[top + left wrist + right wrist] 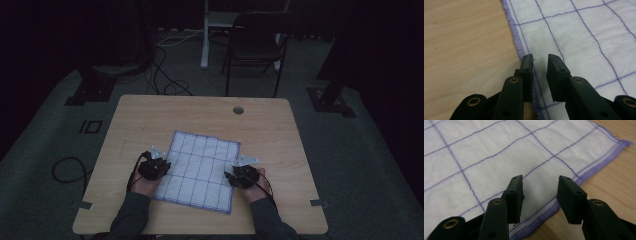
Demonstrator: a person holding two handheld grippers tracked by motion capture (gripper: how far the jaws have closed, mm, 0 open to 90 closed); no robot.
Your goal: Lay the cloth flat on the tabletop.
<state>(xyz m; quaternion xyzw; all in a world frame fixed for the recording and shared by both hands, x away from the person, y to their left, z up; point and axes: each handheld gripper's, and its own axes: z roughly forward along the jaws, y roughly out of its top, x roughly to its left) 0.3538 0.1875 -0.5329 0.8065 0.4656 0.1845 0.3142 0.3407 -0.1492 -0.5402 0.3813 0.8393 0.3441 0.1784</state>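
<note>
- Jaws of the left gripper [540, 62] are standing apart, matte black blocks with small screw holes, hovering over the cloth's [579, 42] left hem; nothing is sitting between them.
- Jaws of the right gripper [540, 187] are standing wider apart, same flat black pads on arms with brass-coloured rivets, straddling the cloth's [499, 157] right hem without pressing on it.
- Cloth [200, 170] is lying spread flat on the worktop [150, 115], near the person's edge, between the two grippers: thin white woven fabric, roughly rectangular, crossed by a grid of fine purple stitched lines and bordered with a denser purple overlock seam.
- Left gripper [155, 167] and right gripper [243, 175] are each carrying a grey three-cornered plate on top, with black cables trailing back along the sleeves.
- Worktop is showing a pale wood-grain laminate, rounded corners, and a round cable grommet [238, 110] near its far edge.
- Chair [255, 45], dark with a thin metal frame, is standing on the grey floor beyond the worktop.
- Writing or labels: none legible.
</note>
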